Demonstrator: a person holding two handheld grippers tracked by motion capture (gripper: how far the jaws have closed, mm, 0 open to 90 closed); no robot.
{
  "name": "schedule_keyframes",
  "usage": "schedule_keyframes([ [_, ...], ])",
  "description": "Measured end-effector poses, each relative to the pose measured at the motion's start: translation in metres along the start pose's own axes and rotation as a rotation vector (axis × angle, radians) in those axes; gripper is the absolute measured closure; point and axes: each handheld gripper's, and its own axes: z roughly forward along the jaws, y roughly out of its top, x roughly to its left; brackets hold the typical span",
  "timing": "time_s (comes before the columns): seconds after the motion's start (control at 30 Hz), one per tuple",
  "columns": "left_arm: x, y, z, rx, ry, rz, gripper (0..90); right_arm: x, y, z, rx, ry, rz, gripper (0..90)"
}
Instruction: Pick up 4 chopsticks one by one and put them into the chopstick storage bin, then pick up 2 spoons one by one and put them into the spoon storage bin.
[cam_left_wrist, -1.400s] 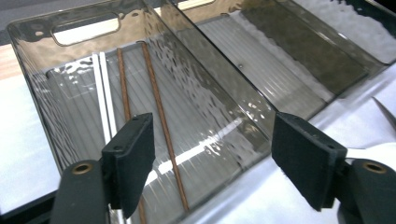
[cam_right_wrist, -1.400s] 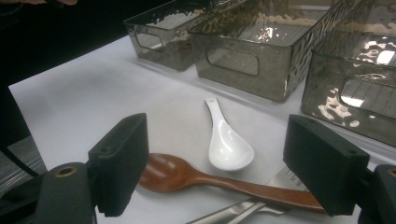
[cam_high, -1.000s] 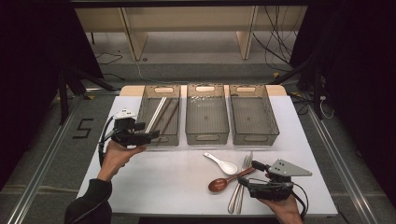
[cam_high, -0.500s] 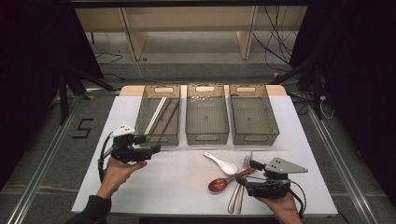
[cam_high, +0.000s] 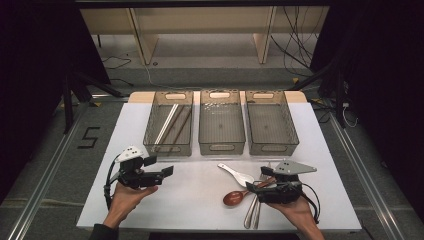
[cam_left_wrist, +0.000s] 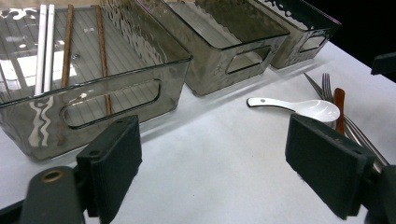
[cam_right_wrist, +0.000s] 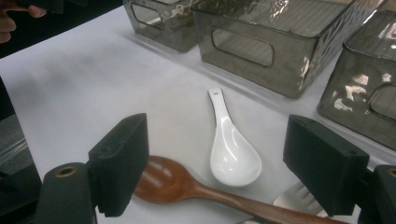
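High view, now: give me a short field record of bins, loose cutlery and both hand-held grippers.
bins: three smoky clear plastic bins in a row
left bin: white chopsticks and brown wooden chopsticks inside
loose cutlery: white ceramic soup spoon, brown wooden spoon, metal forks
left hand-held gripper: open, empty, jaws just opening
right hand-held gripper: open, over the spoons, nothing gripped

The high view looks forward and down over the whole table (cam_high: 200, 200). Each gripper view sits low and close to the tabletop, facing the bins. All three share the white spoon (cam_high: 237, 175) (cam_left_wrist: 299, 106) (cam_right_wrist: 231, 149).
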Motion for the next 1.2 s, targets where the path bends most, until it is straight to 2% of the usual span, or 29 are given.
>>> schedule_keyframes([
  [0.27,-0.005,-0.01,-0.003,-0.011,0.006,0.022,17.8,-0.003,0.007,0.012,0.032,0.009,-0.005,23.2],
  [0.47,-0.006,-0.015,-0.008,-0.021,-0.001,0.018,17.7,-0.001,0.008,0.015,0.047,0.004,-0.003,23.2],
  [0.9,-0.006,-0.019,-0.014,-0.035,0.004,0.009,17.2,0.0,0.017,0.027,0.065,0.013,-0.005,23.1],
  [1.2,-0.009,-0.021,-0.015,-0.039,0.014,0.03,17.2,-0.004,0.025,0.034,0.097,0.016,-0.001,23.1],
])
